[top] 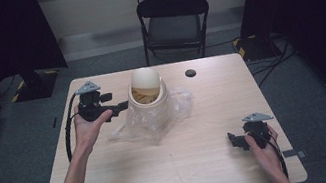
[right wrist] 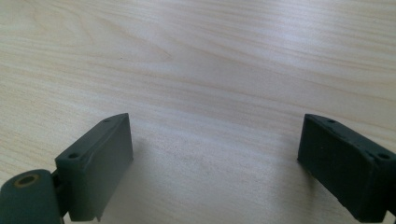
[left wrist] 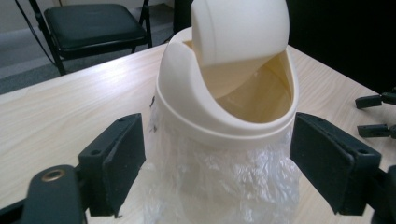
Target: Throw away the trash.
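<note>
1. High view: a cream swing-lid bin is seen standing on the table, wrapped below in a clear plastic bag that spreads over the wood around its base. The bin lies on the near side of the small black grommet and toward the left gripper.
2. The left gripper is held just beside the bin, its jaws spread wide and nothing pinched; in the left gripper view the rim is framed between them but is not touched.
3. The right gripper is rested on the table well apart from the bin, jaws likewise spread over bare wood.
4. The step in hand is judged to be a grasp on the bin or its bag. It is best done by closing on the firm rim band, not on the loose film, which is likely to slip and crumple.
5. The bin's long axis is kept upright. The swing lid is tilted back, and the mouth is pointed toward the left gripper and slightly up.
</note>
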A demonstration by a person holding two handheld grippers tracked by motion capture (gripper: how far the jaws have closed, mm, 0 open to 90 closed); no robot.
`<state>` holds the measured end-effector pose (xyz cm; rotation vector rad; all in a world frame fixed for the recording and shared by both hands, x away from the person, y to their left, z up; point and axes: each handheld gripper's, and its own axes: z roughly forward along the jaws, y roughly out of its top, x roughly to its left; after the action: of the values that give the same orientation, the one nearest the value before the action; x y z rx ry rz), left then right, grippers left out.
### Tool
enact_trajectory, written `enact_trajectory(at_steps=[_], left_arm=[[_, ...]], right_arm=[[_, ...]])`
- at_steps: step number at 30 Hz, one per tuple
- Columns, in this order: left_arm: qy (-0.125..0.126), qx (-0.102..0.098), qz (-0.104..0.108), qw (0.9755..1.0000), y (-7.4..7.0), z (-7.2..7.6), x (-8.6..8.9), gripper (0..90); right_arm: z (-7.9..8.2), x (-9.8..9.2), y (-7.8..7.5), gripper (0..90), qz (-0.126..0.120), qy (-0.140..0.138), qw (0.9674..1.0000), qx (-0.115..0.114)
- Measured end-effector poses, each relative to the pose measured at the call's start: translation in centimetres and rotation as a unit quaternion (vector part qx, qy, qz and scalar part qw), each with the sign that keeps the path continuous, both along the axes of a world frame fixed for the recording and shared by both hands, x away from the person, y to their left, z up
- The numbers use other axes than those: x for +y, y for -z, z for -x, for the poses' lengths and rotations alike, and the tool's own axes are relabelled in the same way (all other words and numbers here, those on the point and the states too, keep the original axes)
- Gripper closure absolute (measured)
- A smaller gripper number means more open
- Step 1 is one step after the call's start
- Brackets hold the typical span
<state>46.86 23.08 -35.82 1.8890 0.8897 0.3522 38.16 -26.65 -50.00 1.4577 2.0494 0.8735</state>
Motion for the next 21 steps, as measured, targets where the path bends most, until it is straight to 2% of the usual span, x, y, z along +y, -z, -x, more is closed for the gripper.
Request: enact_trajectory(at_steps=[4,6,7,8,9,11,14,15,17,21], left_arm=[[-0.005,0.002,0.004,1.0000,0.5,0.6,0.8,16.7],[-0.004,0.011,-0.004,0.9999,0.7,0.8,1.2,16.7],[-0.009,0.007,-0.005,0.9999,0.8,0.9,1.4,16.8],[-0.015,0.005,-0.002,0.9999,0.9,1.1,1.8,16.8],[-0.016,0.007,0.009,0.9998,0.9,1.2,2.1,16.8],[-0.021,0.006,0.014,0.9997,1.0,1.5,2.6,16.7],[-0.028,0.007,-0.001,0.9996,1.1,1.9,3.2,16.6],[-0.029,0.005,-0.016,0.9994,1.0,2.2,3.4,16.1],[-0.028,0.004,-0.021,0.9994,0.9,2.5,3.5,16.1],[-0.042,-0.001,-0.027,0.9988,1.1,3.5,4.5,16.4]], right_arm=[[0.0,0.0,0.0,9.4,0.000,0.000,1.0000,0.000],[0.0,0.0,0.0,9.4,0.000,0.000,1.0000,0.000],[0.0,0.0,0.0,9.4,0.000,0.000,1.0000,0.000],[0.0,0.0,0.0,9.4,0.000,0.000,1.0000,0.000],[0.0,0.0,0.0,9.4,0.000,0.000,1.0000,0.000],[0.0,0.0,0.0,9.4,0.000,0.000,1.0000,0.000],[0.0,0.0,0.0,9.4,0.000,0.000,1.0000,0.000],[0.0,0.0,0.0,9.4,0.000,0.000,1.0000,0.000],[0.0,0.0,0.0,9.4,0.000,0.000,1.0000,0.000],[0.0,0.0,0.0,9.4,0.000,0.000,1.0000,0.000]])
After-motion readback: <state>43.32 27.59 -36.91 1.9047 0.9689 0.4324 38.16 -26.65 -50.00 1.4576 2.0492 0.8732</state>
